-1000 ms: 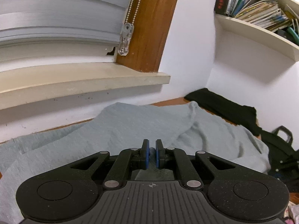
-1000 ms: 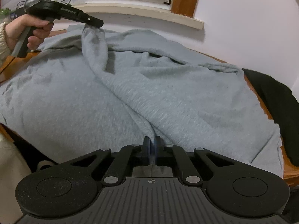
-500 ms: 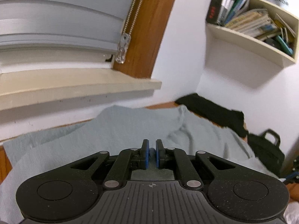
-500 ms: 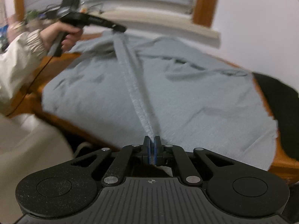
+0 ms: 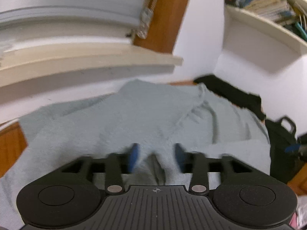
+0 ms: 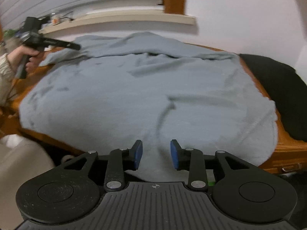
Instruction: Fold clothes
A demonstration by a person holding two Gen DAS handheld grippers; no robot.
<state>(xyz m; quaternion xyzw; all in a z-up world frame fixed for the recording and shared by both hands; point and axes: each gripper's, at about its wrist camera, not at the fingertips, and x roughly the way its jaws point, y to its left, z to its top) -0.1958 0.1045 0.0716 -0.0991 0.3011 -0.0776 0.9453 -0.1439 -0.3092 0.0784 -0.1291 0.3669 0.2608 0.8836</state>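
Note:
A large grey-blue garment (image 6: 145,88) lies spread over the wooden table (image 6: 284,147), with loose wrinkles across it. My right gripper (image 6: 156,153) is open just above the garment's near edge, with cloth showing between its blue pads but not pinched. In the left wrist view the same garment (image 5: 134,118) fills the lower half. My left gripper (image 5: 155,156) is open over a small raised fold of cloth, blurred by motion. The right wrist view also shows the left gripper (image 6: 73,46) at the far left, held by a hand (image 6: 28,54).
A black garment (image 6: 278,88) lies on the table's right side, also seen in the left wrist view (image 5: 230,94). A windowsill (image 5: 86,57) and white wall run behind the table. A bookshelf (image 5: 268,23) hangs at upper right. A dark bag (image 5: 282,149) sits at the right.
Both grippers were shut on a stretched ridge of the garment and have now opened. The cloth has dropped flat onto the table. The left gripper has moved lower.

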